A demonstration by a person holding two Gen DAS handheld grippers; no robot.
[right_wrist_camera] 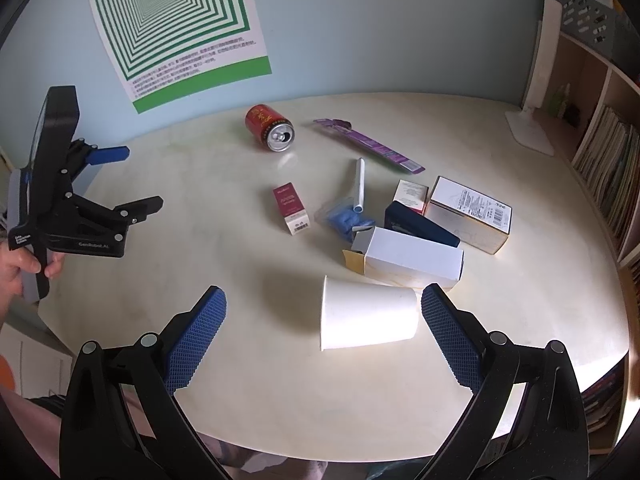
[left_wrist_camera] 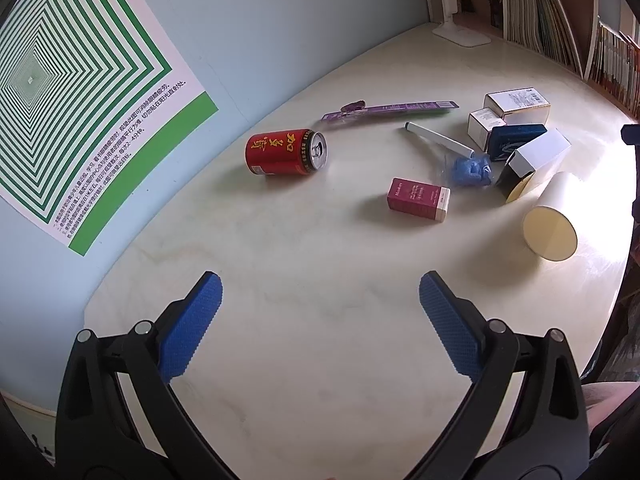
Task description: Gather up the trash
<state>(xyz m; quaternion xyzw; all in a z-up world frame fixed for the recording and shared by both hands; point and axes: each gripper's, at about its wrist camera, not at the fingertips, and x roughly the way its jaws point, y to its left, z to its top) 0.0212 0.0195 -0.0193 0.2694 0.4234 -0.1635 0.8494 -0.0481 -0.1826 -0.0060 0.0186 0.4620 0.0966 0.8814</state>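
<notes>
Trash lies on a cream table (left_wrist_camera: 304,264): a red can (left_wrist_camera: 286,152) on its side, a maroon box (left_wrist_camera: 419,199), a purple wrapper (left_wrist_camera: 390,110), a white pen (left_wrist_camera: 438,139), a blue crumpled bag (left_wrist_camera: 471,170), several cardboard boxes (left_wrist_camera: 516,106) and a tipped white paper cup (left_wrist_camera: 552,216). My left gripper (left_wrist_camera: 320,296) is open and empty, above bare table short of the can. My right gripper (right_wrist_camera: 322,312) is open and empty, with the paper cup (right_wrist_camera: 368,314) lying between its fingers. The left gripper also shows in the right wrist view (right_wrist_camera: 142,180).
A green-striped poster (right_wrist_camera: 172,24) hangs on the blue wall behind the table. A white lamp base (right_wrist_camera: 528,128) stands at the back right. A bookshelf (right_wrist_camera: 600,160) lines the right side. The red can (right_wrist_camera: 270,127) and a long white box (right_wrist_camera: 408,260) show in the right view.
</notes>
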